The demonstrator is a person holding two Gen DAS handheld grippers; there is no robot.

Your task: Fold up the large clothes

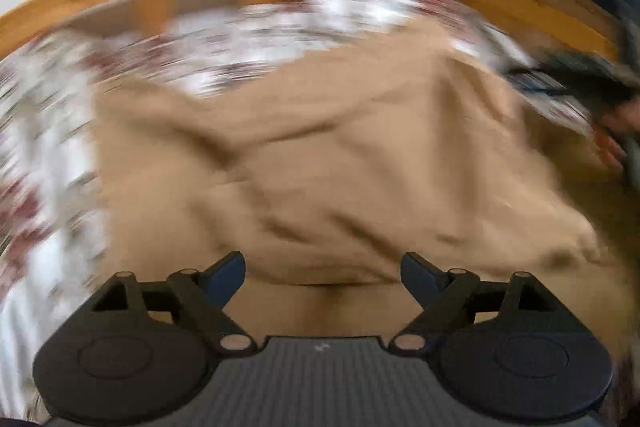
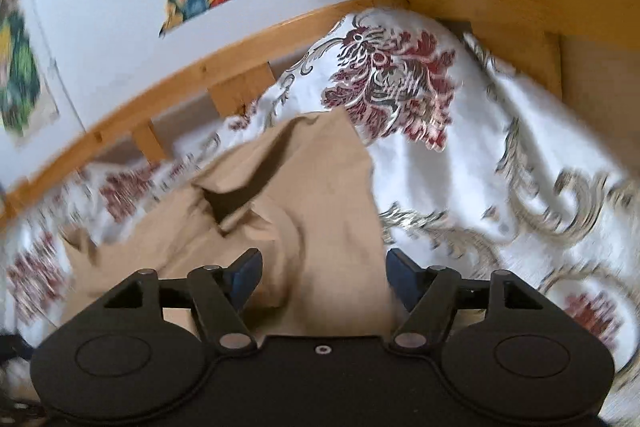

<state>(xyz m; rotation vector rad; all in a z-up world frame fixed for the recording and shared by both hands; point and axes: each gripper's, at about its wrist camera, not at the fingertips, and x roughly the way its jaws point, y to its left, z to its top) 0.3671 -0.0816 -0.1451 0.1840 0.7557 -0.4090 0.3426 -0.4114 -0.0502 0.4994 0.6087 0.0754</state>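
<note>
Tan, soft, limp garment point(image 2: 320, 195) sags between your spread-jawed right gripper point(image 2: 322, 277) and equally spread left gripper point(image 1: 322, 277), so pinch its hem.

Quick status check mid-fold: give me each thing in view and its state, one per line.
Tan garment: crumpled, not yet folded, lying on the bedspread.
Left gripper: open, over the garment, holding nothing.
Right gripper: open, a ridge of tan cloth between its fingers, not clamped.
Floral bedspread: spread over the bed, rumpled.
Wooden bed frame: fixed, bordering the bedspread.
</note>
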